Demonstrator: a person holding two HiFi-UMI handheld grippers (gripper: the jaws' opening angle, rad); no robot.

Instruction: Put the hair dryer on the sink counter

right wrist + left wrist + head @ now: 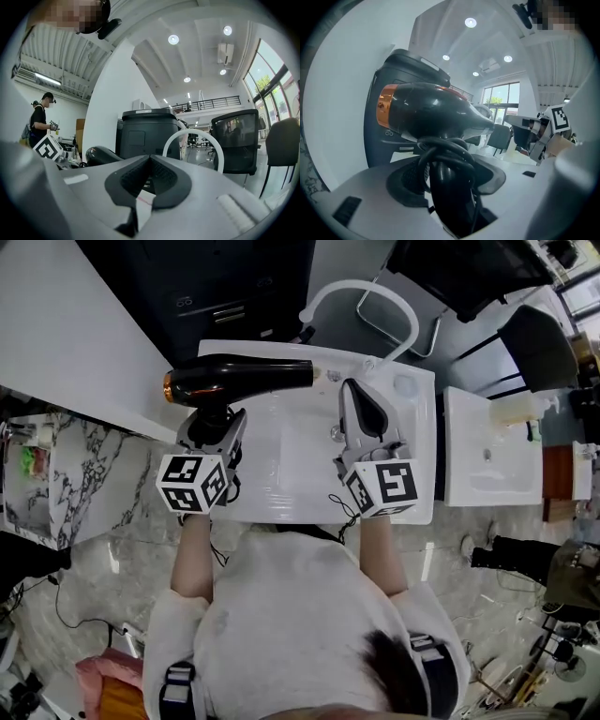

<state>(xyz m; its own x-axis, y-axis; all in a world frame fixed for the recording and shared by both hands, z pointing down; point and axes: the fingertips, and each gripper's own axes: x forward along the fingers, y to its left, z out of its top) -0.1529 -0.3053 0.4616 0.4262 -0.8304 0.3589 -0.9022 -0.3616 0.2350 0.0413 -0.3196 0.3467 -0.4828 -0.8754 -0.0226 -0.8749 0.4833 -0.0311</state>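
A black hair dryer (239, 376) with an orange rear ring hangs over the left rim of the white sink counter (281, 479), its nozzle pointing right. My left gripper (214, 423) is shut on its handle, which has the black cord coiled round it. In the left gripper view the dryer (431, 110) stands upright between the pads. My right gripper (361, 407) is over the basin's right half, shut, with nothing in it. In the right gripper view the right gripper (149, 164) has its pads together, and the dryer's body (101, 154) shows at the left.
A white arched faucet (370, 296) rises at the back of the sink. A second white basin (492, 446) stands to the right. A black cabinet (234, 287) is behind, a marble counter (66, 474) at the left, and office chairs (539, 348) at the far right.
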